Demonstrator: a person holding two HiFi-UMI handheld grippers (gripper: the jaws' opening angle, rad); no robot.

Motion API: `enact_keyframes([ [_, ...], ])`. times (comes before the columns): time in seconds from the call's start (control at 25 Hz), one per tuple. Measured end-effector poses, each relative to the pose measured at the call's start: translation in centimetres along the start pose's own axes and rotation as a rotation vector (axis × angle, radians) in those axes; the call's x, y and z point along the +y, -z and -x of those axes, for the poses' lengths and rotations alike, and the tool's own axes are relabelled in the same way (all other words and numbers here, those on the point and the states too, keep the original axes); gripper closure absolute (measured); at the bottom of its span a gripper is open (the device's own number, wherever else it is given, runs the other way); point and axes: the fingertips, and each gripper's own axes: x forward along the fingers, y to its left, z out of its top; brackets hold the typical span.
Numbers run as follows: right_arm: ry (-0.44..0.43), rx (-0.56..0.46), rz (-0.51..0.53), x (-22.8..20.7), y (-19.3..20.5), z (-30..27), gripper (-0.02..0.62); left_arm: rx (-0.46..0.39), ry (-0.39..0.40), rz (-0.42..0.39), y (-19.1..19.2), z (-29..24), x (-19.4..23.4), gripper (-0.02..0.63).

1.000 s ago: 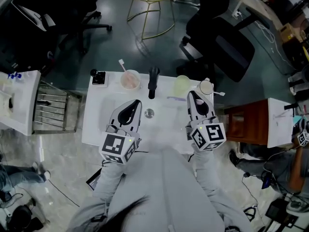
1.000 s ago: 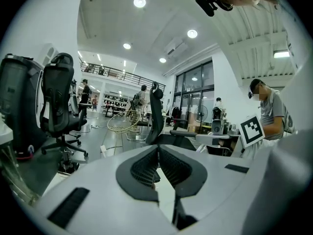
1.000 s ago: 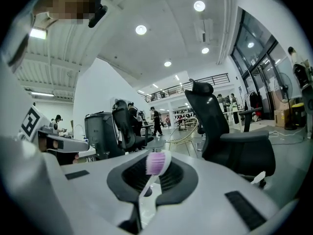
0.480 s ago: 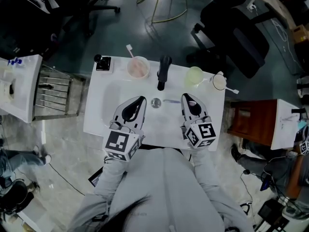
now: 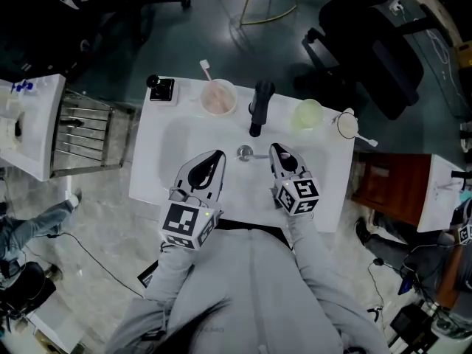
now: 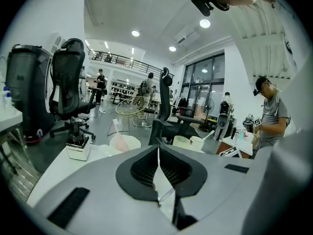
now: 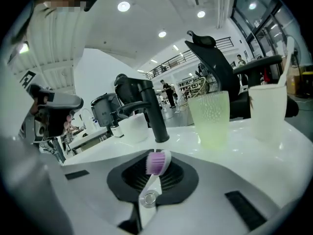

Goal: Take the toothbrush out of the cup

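White table (image 5: 158,172), black faucet (image 5: 258,108) and green cup (image 5: 308,113) ahead, right claw (image 5: 277,151) gripping toothbrush (image 7: 157,161), left claw (image 5: 217,156) closed empty.

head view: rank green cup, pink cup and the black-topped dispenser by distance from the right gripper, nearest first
From the right gripper:
1. green cup, just beyond it, slightly to its right
2. pink cup, at the back edge, left of the faucet
3. black-topped dispenser, at the far left corner

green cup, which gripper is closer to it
Right. The right gripper sits just short of the green cup, a little to its left. The left gripper is farther off to the cup's left, on the other side of the black faucet.
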Motion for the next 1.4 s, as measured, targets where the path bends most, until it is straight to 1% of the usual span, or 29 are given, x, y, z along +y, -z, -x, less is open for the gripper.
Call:
enact_keyframes([
  [0.24, 0.006, 0.045, -0.044, -0.6, 3.0, -0.7, 0.568, 0.01, 0.012, -0.002, 0.2, -0.2, -0.1, 0.575],
  [0.44, -0.004, 0.093, -0.073, -1.0, 4.7, -1.1, 0.566, 0.017, 0.018, 0.0, 0.4, -0.2, -0.2, 0.575],
  [0.76, -0.051, 0.212, -0.001, -0.5, 6.3, -1.3, 0.56, 0.017, 0.025, 0.005, 0.7, 0.0, -0.3, 0.575],
  [0.92, -0.051, 0.257, 0.015, -0.6, 6.9, -1.2, 0.519, 0.015, 0.025, 0.005, 0.6, 0.0, -0.3, 0.575],
  [1.2, -0.023, 0.326, -0.001, -1.3, 8.1, -0.8, 0.456, 0.014, 0.043, 0.003, 0.6, 0.0, -0.8, 0.575],
  [1.4, 0.008, 0.345, 0.02, -1.7, 8.2, -0.3, 0.399, 0.011, 0.05, 0.002, 0.6, -0.1, -1.0, 0.575],
])
